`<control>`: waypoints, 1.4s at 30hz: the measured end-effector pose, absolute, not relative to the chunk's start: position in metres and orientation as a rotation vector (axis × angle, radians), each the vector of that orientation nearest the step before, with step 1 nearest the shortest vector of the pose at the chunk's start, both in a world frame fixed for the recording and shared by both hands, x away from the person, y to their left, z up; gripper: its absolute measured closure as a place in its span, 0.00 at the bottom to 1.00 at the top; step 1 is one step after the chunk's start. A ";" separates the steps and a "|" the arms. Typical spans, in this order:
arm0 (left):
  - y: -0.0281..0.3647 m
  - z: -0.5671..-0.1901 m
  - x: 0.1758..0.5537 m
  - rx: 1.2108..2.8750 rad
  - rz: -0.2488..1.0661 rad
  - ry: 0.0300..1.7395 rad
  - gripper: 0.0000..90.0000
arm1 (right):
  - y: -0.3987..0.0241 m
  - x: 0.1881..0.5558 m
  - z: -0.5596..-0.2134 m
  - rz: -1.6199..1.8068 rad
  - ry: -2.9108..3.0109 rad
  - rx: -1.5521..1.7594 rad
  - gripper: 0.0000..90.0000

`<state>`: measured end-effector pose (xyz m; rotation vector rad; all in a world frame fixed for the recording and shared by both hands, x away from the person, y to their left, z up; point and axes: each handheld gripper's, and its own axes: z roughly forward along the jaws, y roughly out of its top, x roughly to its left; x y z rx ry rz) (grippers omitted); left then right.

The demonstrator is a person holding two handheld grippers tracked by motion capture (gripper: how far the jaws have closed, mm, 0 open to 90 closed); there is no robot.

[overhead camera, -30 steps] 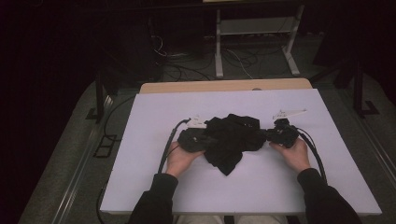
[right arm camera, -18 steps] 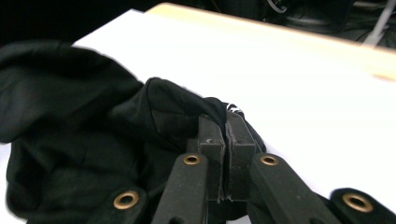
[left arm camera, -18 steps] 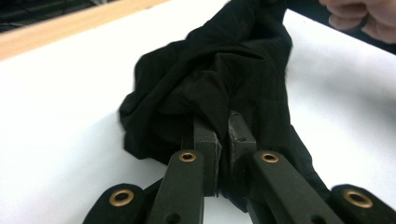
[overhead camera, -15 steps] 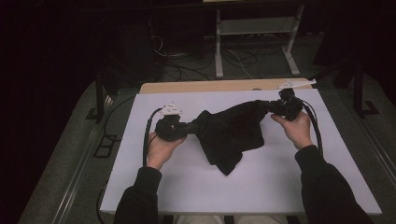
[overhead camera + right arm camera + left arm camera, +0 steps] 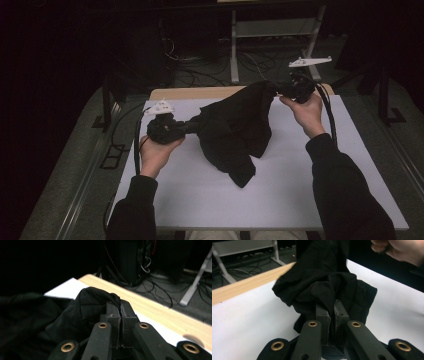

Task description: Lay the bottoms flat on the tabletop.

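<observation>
From above, I am holding a black cloth (image 5: 235, 132) stretched over the white table (image 5: 310, 200): my left gripper (image 5: 187, 126) is pinching its nine o'clock edge, my right gripper (image 5: 280, 90) its one o'clock corner, held higher. In the left gripper view, the jaws are pressing together on bunched cloth (image 5: 324, 287). In the right gripper view, the jaws are clamping a cloth (image 5: 92, 302) fold at twelve o'clock.
</observation>
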<state>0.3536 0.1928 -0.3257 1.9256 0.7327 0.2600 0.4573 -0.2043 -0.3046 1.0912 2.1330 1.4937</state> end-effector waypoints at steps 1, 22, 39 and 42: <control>0.192 -0.328 0.351 1.930 0.245 0.727 0.95 | -0.203 0.458 -0.301 1.502 2.125 1.087 0.96; 0.171 -0.406 0.310 2.238 -0.033 0.635 0.76 | -0.198 0.348 -0.423 1.311 2.591 0.900 0.96; 0.149 -0.400 0.368 2.083 0.131 0.799 0.47 | -0.222 0.321 -0.437 1.175 2.732 0.859 0.95; 0.149 -0.405 0.375 2.077 0.130 0.824 0.46 | -0.234 0.318 -0.438 1.180 2.731 0.889 0.95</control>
